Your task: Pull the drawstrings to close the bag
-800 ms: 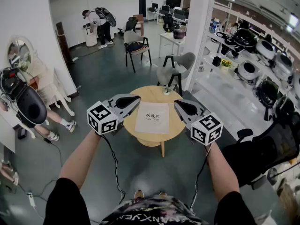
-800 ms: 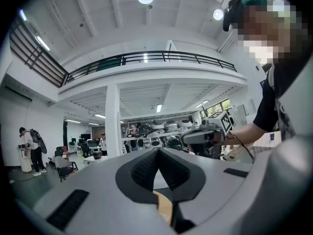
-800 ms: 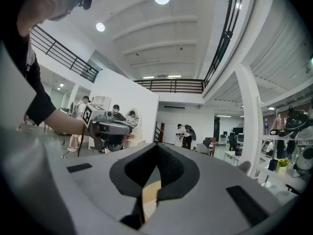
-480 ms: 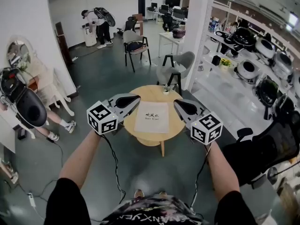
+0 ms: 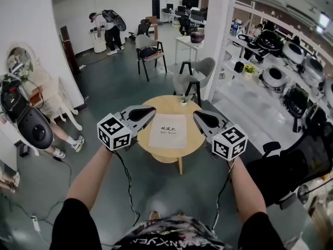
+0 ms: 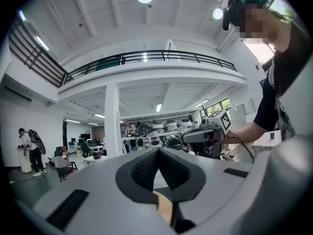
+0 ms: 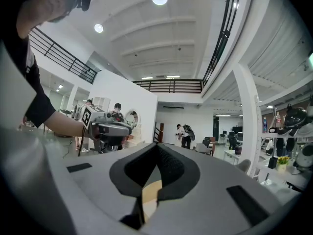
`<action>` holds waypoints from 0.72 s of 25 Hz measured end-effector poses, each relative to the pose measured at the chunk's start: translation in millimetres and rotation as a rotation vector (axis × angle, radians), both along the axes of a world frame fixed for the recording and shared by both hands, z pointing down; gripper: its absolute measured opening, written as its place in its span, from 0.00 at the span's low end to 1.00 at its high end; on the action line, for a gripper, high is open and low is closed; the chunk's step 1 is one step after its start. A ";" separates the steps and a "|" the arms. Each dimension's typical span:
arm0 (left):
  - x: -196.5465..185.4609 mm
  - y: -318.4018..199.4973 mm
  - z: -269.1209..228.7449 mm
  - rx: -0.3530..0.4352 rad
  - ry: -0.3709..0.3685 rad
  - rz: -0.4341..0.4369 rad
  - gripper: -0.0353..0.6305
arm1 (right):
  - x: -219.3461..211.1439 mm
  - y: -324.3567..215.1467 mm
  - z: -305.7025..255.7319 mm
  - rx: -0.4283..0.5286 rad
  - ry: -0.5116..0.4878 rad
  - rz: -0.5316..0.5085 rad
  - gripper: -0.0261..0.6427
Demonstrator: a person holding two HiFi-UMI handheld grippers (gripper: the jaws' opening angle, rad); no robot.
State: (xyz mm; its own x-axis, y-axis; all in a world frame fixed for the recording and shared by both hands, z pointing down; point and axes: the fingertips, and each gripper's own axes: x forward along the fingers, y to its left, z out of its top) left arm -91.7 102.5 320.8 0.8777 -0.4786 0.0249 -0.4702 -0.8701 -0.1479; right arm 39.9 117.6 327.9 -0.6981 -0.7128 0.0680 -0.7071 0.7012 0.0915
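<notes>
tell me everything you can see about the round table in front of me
The round table has a light wood top, flat and level, on a pale wooden leg seen below. It stands on the dark grey floor. A flat white piece with dark print, perhaps the bag, lies at its middle, and a small object sits at its far edge. The left gripper and right gripper, both shut, are held over its two sides.
</notes>
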 end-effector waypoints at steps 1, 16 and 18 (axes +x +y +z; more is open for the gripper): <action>1.0 0.1 1.1 -0.003 0.001 0.004 0.07 | 1.2 -0.4 0.8 -0.001 -0.004 0.001 0.04; 2.4 -3.9 10.1 -0.009 -0.010 0.017 0.07 | -4.4 -6.1 10.4 -0.005 0.019 -0.006 0.04; 2.9 -4.0 9.9 -0.010 -0.013 0.018 0.07 | -4.9 -6.2 10.4 -0.006 0.019 -0.011 0.04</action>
